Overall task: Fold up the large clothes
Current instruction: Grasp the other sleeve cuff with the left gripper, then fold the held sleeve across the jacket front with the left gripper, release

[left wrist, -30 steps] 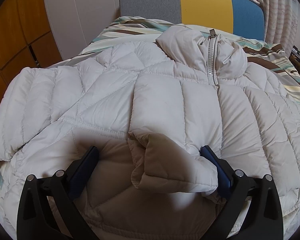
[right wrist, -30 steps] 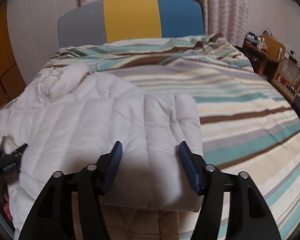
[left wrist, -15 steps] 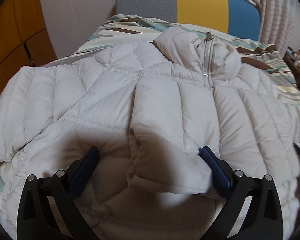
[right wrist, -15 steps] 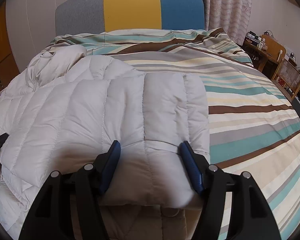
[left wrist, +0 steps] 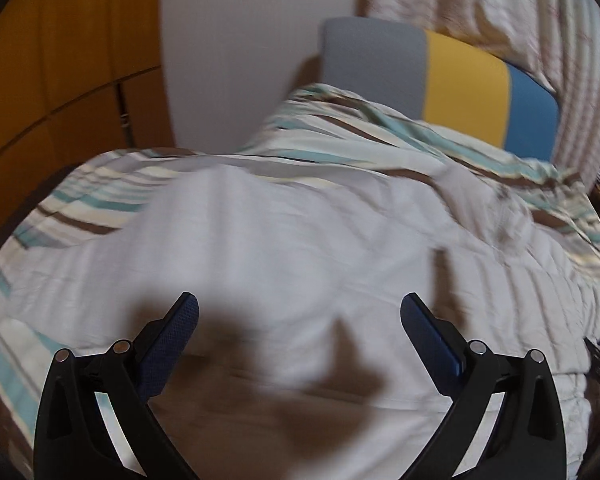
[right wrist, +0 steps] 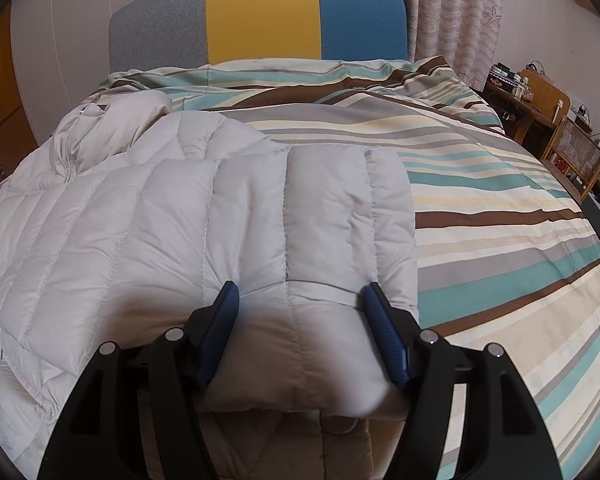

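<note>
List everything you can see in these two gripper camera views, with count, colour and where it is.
puffer jacket: one, off-white, spread on the bed, left side, sleeve folded over it
bedspread: one, striped teal, brown, cream and grey, covering the bed
headboard: one, grey, yellow and blue panels, far end of the bed
curtain: one, pale pink patterned, behind the headboard, right
wooden furniture: brown, cluttered, far right
wardrobe: orange-brown, far left
left gripper: black with blue pads, open above the blurred jacket
right gripper: black with blue pads, straddling the folded sleeve
</note>
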